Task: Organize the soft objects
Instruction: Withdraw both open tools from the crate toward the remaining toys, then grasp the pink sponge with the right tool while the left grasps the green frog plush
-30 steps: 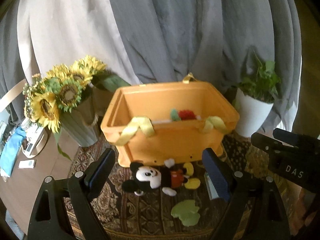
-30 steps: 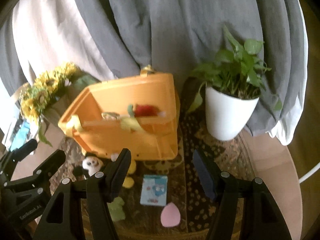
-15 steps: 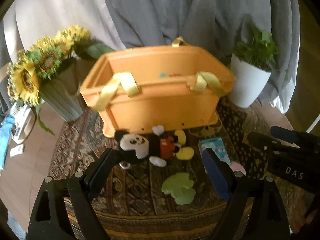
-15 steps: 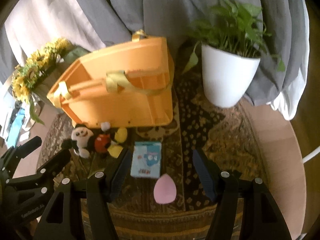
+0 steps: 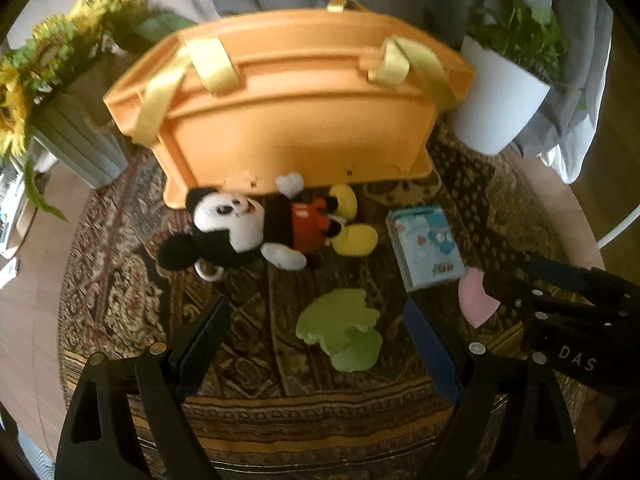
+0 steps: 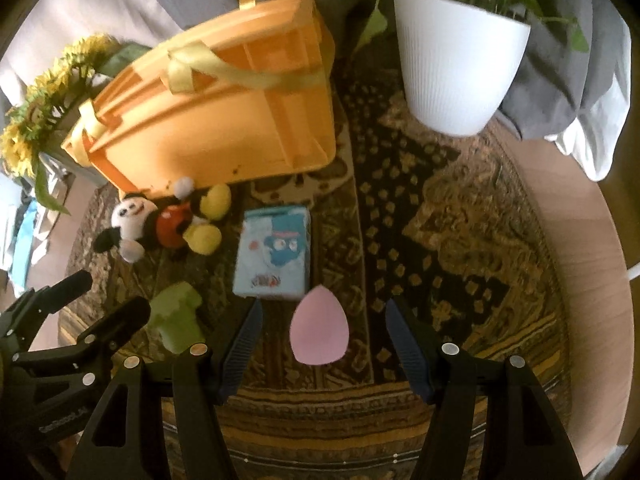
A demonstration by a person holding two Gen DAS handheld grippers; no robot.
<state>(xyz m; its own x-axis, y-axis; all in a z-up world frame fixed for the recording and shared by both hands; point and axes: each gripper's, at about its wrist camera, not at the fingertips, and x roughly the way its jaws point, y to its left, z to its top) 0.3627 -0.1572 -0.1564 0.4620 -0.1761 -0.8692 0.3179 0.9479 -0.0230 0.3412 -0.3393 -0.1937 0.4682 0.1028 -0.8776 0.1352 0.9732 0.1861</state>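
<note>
An orange basket (image 5: 296, 100) with yellow ribbon handles stands at the back of a patterned cloth. A Mickey plush (image 5: 256, 230) lies in front of it. A green soft piece (image 5: 340, 330) lies between the fingers of my open left gripper (image 5: 316, 320). A light blue pack (image 5: 426, 252) lies to the right. A pink egg-shaped sponge (image 6: 319, 330) lies between the fingers of my open right gripper (image 6: 322, 320). The right wrist view also shows the basket (image 6: 208, 120), the plush (image 6: 160, 220), the pack (image 6: 274, 256) and the green piece (image 6: 178, 320). Both grippers are empty.
A white pot with a green plant (image 6: 456, 68) stands at the back right. A vase of sunflowers (image 5: 52, 92) stands at the back left. Grey curtains hang behind. The round table's wooden edge (image 6: 576, 248) shows on the right.
Both grippers have dropped lower and closer to the cloth. The basket's inside has gone out of view. The green piece and the pink sponge now lie between the fingers.
</note>
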